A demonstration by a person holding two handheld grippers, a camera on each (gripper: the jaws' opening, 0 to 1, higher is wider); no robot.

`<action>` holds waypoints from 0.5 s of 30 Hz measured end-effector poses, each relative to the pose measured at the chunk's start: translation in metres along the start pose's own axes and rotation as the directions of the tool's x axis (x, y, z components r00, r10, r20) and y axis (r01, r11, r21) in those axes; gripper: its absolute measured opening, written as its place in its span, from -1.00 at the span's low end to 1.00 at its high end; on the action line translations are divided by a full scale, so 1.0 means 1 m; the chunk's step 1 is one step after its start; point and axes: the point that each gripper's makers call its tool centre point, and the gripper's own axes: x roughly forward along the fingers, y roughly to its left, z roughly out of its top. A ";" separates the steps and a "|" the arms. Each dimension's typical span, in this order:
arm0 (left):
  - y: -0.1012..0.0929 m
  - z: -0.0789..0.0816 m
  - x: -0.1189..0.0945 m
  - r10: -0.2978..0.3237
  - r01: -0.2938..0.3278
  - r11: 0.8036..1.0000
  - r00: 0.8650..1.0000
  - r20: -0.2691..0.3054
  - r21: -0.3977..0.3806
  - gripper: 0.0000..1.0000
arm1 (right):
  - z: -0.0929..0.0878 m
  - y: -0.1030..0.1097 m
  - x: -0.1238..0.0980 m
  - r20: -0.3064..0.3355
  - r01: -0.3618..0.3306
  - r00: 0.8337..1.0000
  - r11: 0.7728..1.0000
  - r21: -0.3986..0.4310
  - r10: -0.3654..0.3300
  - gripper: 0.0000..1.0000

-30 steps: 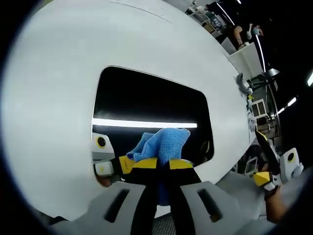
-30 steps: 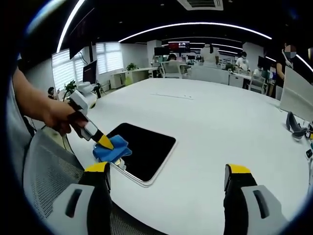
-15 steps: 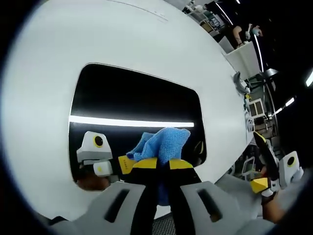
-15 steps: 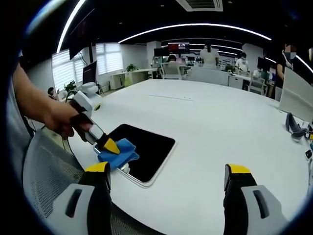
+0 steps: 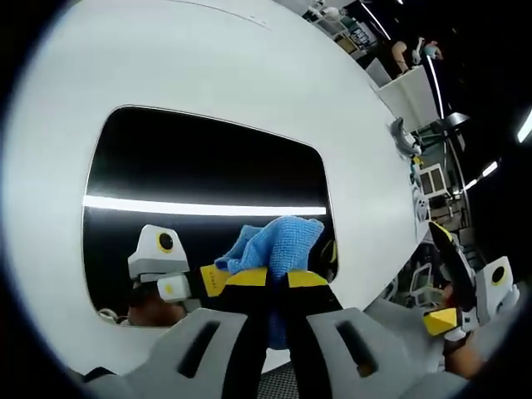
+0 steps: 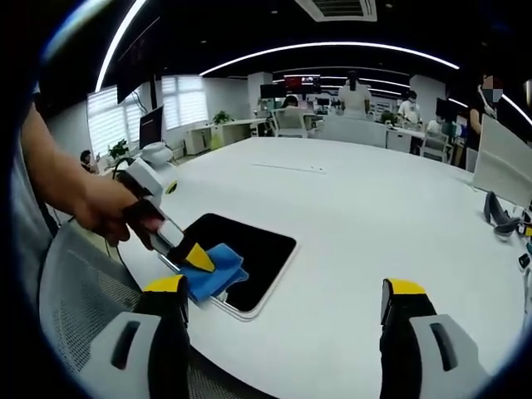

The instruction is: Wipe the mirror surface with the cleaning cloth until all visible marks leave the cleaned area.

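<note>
Risk first, as a judgement: blue microfibre cleaning cloth (image 5: 274,245) bunched into a wad, so only a small patch likely meets the glass; streaks or missed bands possible along the edges. Also possible: yellow jaw tips scraping the surface if pressed past the cloth, or the unrestrained mirror sliding toward the table edge under a hard push.

Left gripper (image 5: 270,278) clenched on the cloth, folds sticking up beyond the yellow tips. In the right gripper view, same gripper (image 6: 187,253) held in a person's hand (image 6: 104,208), cloth (image 6: 212,274) pressed on the near corner of the mirror.

Right gripper (image 6: 283,299) released, jaws spread wide, nothing between them, hovering over the round white table (image 6: 374,208) beside the mirror, not touching it.

Dark rounded-rectangle mirror with thin pale rim (image 5: 208,179) flat on the table, close to the near edge by a grey mesh chair (image 6: 79,307). Long axis running across the left gripper view, left to right; in the right gripper view, from the near left toward the table's middle. Reflecting face up, a bright ceiling strip light showing in it. Marks on the glass too faint to tell.
</note>
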 end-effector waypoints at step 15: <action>-0.017 -0.002 0.011 -0.010 0.009 1.000 1.000 0.010 0.007 -0.95 | 0.000 0.000 0.000 0.002 0.001 1.000 1.000 -0.005 -0.001 0.90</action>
